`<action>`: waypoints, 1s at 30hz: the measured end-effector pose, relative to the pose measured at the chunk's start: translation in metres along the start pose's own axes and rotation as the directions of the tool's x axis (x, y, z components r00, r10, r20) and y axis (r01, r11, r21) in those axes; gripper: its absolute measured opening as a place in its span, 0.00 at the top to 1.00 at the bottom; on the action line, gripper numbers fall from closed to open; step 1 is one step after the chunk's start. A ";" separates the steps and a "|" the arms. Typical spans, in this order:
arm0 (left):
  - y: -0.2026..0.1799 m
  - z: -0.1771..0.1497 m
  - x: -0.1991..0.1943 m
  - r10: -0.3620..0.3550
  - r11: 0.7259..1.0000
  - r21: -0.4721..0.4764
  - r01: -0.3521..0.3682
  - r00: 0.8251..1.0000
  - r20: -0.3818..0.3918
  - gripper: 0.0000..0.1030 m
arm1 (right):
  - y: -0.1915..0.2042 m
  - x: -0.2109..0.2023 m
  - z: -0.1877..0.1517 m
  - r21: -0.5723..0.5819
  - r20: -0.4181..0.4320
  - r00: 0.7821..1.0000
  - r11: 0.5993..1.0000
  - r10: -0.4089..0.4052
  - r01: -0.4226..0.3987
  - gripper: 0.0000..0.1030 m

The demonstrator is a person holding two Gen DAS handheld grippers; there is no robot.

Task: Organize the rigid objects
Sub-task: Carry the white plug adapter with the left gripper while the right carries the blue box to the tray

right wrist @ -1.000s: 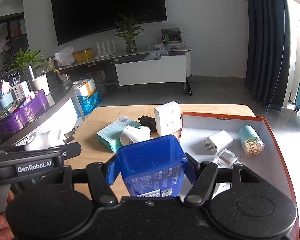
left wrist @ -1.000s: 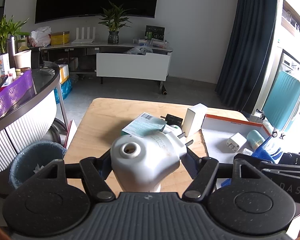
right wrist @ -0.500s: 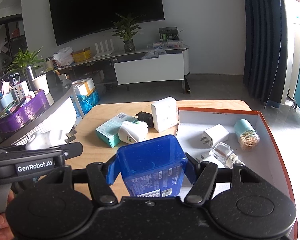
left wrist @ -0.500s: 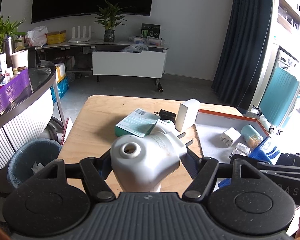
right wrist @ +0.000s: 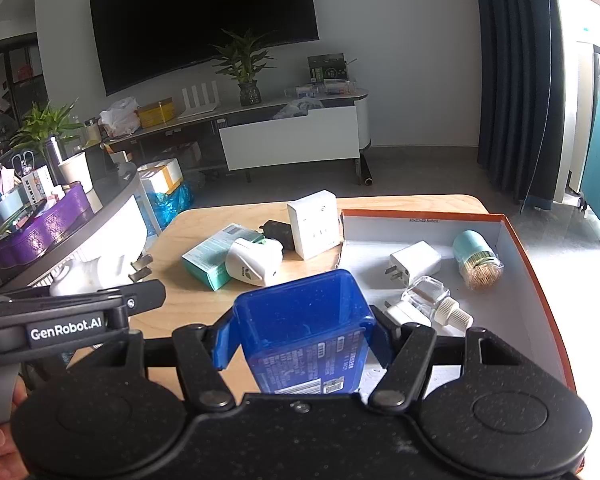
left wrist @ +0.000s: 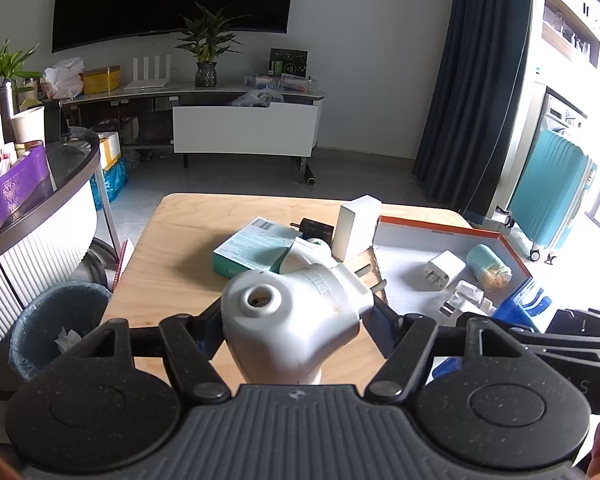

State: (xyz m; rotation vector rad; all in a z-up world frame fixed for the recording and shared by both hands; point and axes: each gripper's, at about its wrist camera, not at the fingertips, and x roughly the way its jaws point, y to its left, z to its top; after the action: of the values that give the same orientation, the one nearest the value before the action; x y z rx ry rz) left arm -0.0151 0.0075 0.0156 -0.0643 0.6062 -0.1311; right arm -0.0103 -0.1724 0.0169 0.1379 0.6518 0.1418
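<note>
Inside orange-rimmed box [right wrist: 540,280]: two chargers [right wrist: 414,261]

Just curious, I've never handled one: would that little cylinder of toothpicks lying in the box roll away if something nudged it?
Probably. The toothpick holder lies on its round side on the smooth floor of the box, so a sideways nudge would likely roll it. It looks small and light, so it should move easily. The box walls would probably stop it.
</note>
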 end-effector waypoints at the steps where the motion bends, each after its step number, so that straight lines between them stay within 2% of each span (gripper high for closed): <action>1: -0.001 0.000 0.000 -0.001 1.000 0.001 0.001 1.000 0.000 0.30 | 0.000 0.000 0.000 0.001 0.002 1.000 1.000 -0.001 0.001 0.24; 30: -0.032 -0.006 0.006 -0.064 0.996 0.063 0.065 0.998 -0.018 0.30 | -0.032 -0.017 -0.005 0.057 0.008 0.998 0.997 -0.058 0.058 0.24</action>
State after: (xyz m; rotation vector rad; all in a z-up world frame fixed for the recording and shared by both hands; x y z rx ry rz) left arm -0.0175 -0.0254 0.0105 -0.0217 0.6160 -0.2132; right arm -0.0239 -0.2064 0.0172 0.1739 0.6501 0.0667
